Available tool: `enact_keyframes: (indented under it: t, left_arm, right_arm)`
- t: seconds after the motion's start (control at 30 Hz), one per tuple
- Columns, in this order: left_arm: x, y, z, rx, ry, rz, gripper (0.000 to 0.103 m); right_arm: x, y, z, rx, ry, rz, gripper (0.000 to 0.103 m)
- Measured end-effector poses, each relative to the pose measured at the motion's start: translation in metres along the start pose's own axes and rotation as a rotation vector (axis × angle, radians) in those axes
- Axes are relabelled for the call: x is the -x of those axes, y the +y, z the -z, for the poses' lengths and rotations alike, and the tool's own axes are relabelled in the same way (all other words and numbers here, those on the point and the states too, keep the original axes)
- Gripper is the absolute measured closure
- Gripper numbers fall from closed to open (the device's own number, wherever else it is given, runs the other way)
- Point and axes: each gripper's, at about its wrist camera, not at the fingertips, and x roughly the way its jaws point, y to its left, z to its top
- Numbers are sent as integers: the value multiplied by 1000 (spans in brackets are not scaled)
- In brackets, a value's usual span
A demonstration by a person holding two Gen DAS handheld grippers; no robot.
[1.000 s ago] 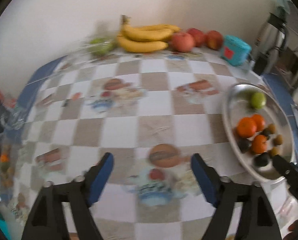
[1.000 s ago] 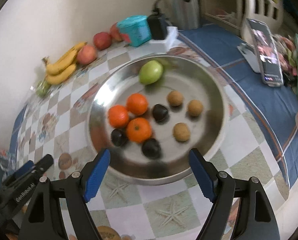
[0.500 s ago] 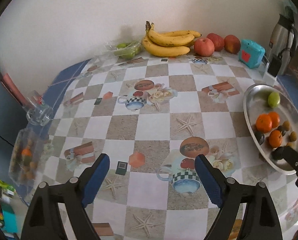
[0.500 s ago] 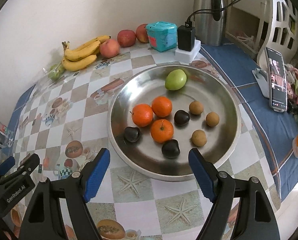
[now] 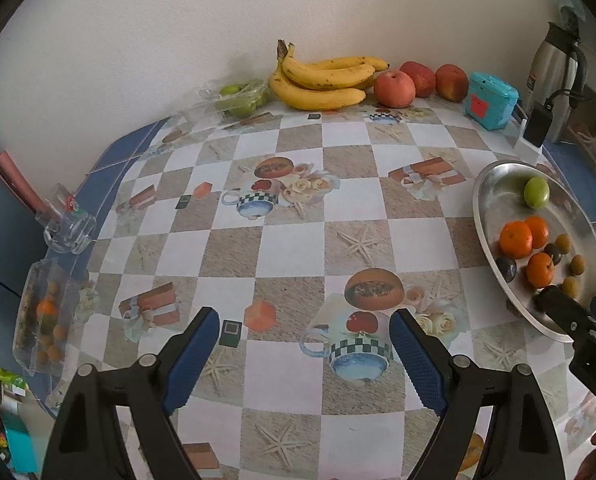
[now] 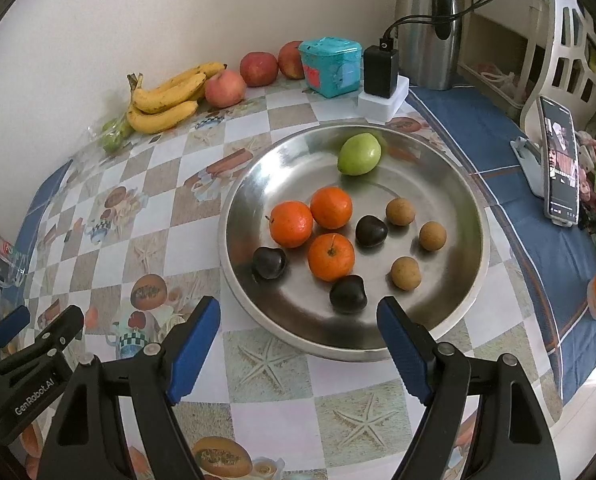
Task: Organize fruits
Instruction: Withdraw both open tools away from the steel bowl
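Note:
A round steel tray (image 6: 449, 300) sits on the checkered tablecloth and holds three oranges (image 6: 330, 257), three dark plums (image 6: 348, 294), three small brown fruits (image 6: 405, 273) and a green fruit (image 6: 359, 154). My right gripper (image 6: 298, 348) is open and empty, just in front of the tray's near rim. My left gripper (image 5: 303, 354) is open and empty above the table's middle; the tray (image 5: 493, 184) lies to its right. Bananas (image 5: 321, 78) and three red apples (image 5: 393, 89) lie along the back wall.
A bag of green fruits (image 5: 240, 96) lies left of the bananas. A teal box (image 6: 329, 67), a charger (image 6: 379, 72) and a steel kettle (image 6: 429, 20) stand at the back right. A phone on a stand (image 6: 559, 168) is at right. Clear containers (image 5: 44, 316) sit at the left table edge.
Both grippers have pulled back and up from the table, so more of it shows. The fruits and tray have not moved. Both stay open.

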Motion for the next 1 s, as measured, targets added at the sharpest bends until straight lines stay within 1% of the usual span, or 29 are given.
enact_keyframes:
  t: [0.13,0.3,0.43,1.0]
  left_arm:
    - [-1,0,1,-2,4,5,14]
    - [-7,-4,2,-18,36,13,14]
    - [-5,-6,2,-25,30,12,14]
    - [-7,4,0,29,33,8,14]
  right_arm:
    - [-1,1,0,1,4,1,22]
    - [-1,2,0,0,5,2,22]
    - [-1,1,0,-1,4,2,22]
    - [-4,2,1,2,15,2,22]
